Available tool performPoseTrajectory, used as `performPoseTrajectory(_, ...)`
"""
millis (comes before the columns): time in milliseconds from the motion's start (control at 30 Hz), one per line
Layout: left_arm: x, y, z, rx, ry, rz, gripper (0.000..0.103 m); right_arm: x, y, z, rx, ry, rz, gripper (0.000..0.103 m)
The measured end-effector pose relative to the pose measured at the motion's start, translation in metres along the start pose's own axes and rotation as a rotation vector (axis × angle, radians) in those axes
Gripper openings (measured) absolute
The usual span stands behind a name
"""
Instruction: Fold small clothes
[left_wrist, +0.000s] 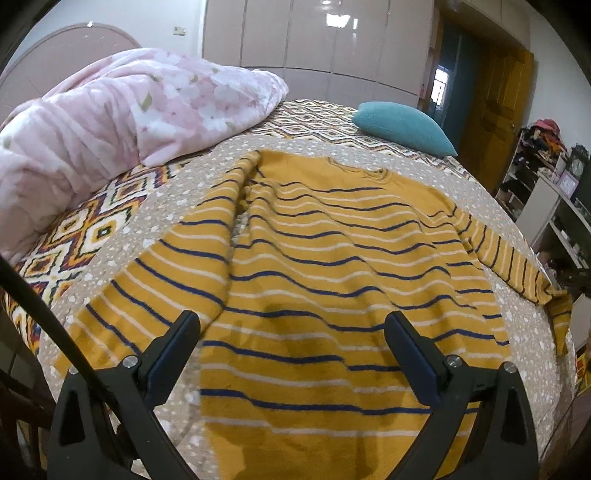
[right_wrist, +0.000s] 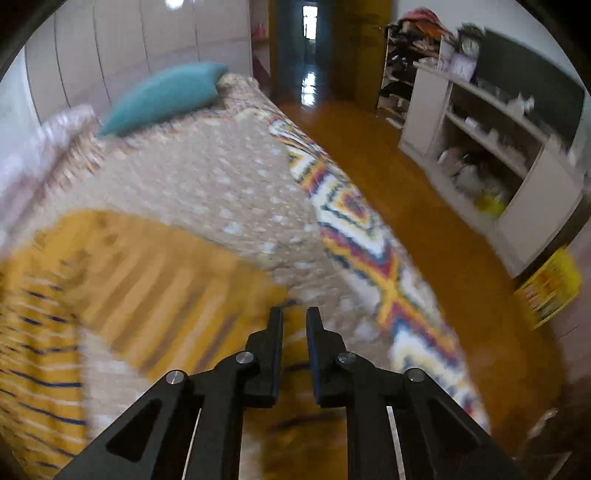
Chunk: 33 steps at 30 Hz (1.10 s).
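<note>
The bed with its beige dotted cover and zigzag border (left_wrist: 192, 184) fills the space ahead of both tongs. The mustard-yellow sweater with blue and white stripes (left_wrist: 314, 258) lies spread flat on it, directly under and beyond the left gripper (left_wrist: 291, 325), whose jaws stand wide apart above the hem, holding nothing. A crumpled pink floral blanket (left_wrist: 110, 122) sits far to its left, and a teal cushion (left_wrist: 402, 127) lies beyond the collar. The right gripper (right_wrist: 294, 321) is nearly closed; the sleeve (right_wrist: 177, 295) reaches its tips, but blur hides any grip. To its right the bed edge drops to open wooden floor (right_wrist: 424, 229) before white shelves (right_wrist: 491, 147).
</note>
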<state>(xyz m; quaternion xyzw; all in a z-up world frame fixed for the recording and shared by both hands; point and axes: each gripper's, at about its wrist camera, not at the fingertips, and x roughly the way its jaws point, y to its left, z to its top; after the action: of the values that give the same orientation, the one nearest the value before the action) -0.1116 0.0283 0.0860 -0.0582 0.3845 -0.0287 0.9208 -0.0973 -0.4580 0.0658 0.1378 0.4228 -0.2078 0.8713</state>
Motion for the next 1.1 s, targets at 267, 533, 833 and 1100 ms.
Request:
performPoseTrajectory(267, 0.004, 0.069, -0.014, -0.128, 0.042, 0.032, 0.099, -0.034, 0.084, -0.108, -0.093, 0.172, 0.565, 0.044)
performPoseTrajectory(533, -0.012, 0.133, -0.015, -0.218, -0.001, 0.149, 0.099, -0.033, 0.16, -0.177, -0.343, 0.178, 0.545, 0.008)
performPoseTrajectory(833, 0.001, 0.205, -0.02, -0.352, 0.078, 0.21, 0.099, -0.041, 0.106, -0.181, -0.235, 0.177, 0.554, 0.009)
performPoseTrajectory(1100, -0.009, 0.178, -0.019, -0.372, 0.033, 0.11, 0.099, -0.018, 0.036, -0.13, 0.077, 0.061, 0.442, 0.045)
